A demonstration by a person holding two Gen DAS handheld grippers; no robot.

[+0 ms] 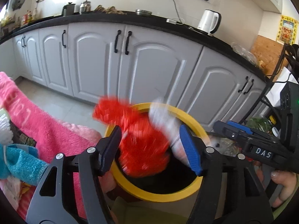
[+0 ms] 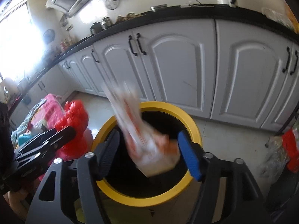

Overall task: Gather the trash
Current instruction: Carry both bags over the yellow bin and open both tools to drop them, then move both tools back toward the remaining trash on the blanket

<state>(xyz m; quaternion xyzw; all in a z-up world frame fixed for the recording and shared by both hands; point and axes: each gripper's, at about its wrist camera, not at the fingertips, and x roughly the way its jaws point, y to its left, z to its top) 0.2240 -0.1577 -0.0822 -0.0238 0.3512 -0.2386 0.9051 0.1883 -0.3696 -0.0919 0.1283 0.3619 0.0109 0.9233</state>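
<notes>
**Two pieces of trash over the yellow bin, both sets of jaws apart**

Farthest left, a heap of laundry sits on the floor: a pink towel (image 1: 46, 130) with a turquoise cloth (image 1: 20, 160) lying on it. Beside that heap the left gripper (image 1: 151, 147) hangs over the near rim of the yellow-rimmed trash bin (image 1: 162, 196). Its jaws stand well apart. Between them is a crumpled red plastic bag (image 1: 142, 145), badly blurred; its lower bulk fills most of the gap over the bin's dark mouth, and its upper end rises up and leftward past the black left finger (image 1: 110, 149). From the blur I cannot tell whether the pads are touching it, though they do not look clamped on it.

Next to the right comes the right gripper (image 2: 147, 153), also over the bin, with its jaws wide. A white wrapper with orange print (image 2: 147, 149) sits in the gap, its crumpled lower end close to the blue finger (image 2: 188, 155) and over the bin's opening, with a clear gap to the black finger on the other side. Its long upper end slants up and leftward beyond the fingertips. It too is smeared by blur and does not look pinched.

Behind the bin runs a row of white cabinet doors (image 1: 153, 71) under a black countertop (image 1: 112, 17), with a white electric kettle (image 1: 209, 23) toward the right. On the floor at far right lies more red and clear plastic litter (image 2: 286, 149).
</notes>
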